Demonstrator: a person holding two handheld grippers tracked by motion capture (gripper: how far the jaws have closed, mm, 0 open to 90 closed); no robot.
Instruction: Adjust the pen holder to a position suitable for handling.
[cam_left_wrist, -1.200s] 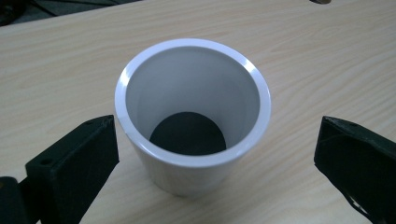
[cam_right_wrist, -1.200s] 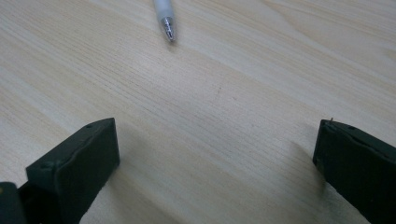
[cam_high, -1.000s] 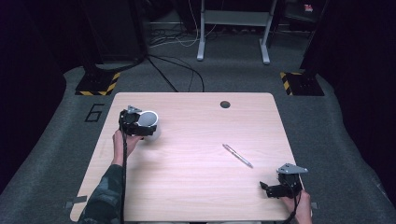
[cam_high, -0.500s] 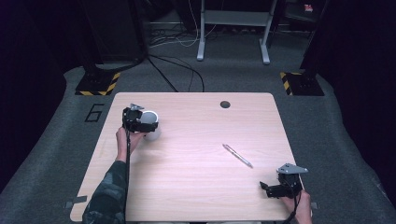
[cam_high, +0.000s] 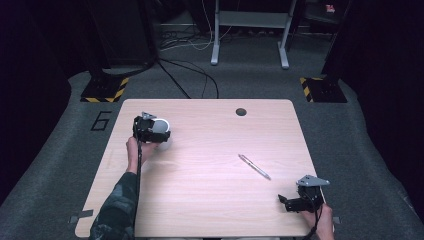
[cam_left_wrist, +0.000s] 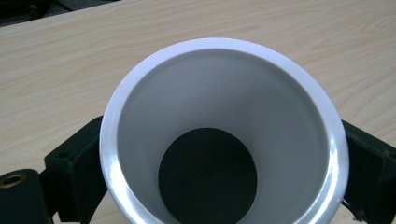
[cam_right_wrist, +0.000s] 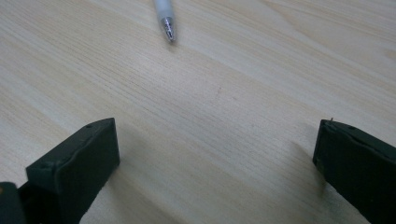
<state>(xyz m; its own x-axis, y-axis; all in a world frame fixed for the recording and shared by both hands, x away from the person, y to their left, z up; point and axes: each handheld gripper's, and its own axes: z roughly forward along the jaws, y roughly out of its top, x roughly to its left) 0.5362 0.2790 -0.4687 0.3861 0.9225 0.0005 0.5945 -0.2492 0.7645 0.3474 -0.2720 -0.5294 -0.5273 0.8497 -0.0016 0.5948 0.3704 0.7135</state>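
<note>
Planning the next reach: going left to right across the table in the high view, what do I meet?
Left gripper clamped around the white cup → pen lying flat → right gripper, jaws open, resting near the table's front right corner.

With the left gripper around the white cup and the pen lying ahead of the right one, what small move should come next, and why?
Probably ease the right gripper forward toward the pen. Its jaws stand open and hold nothing, with the pen's tip just ahead of them on the table, while the left gripper already clasps the cup.
</note>
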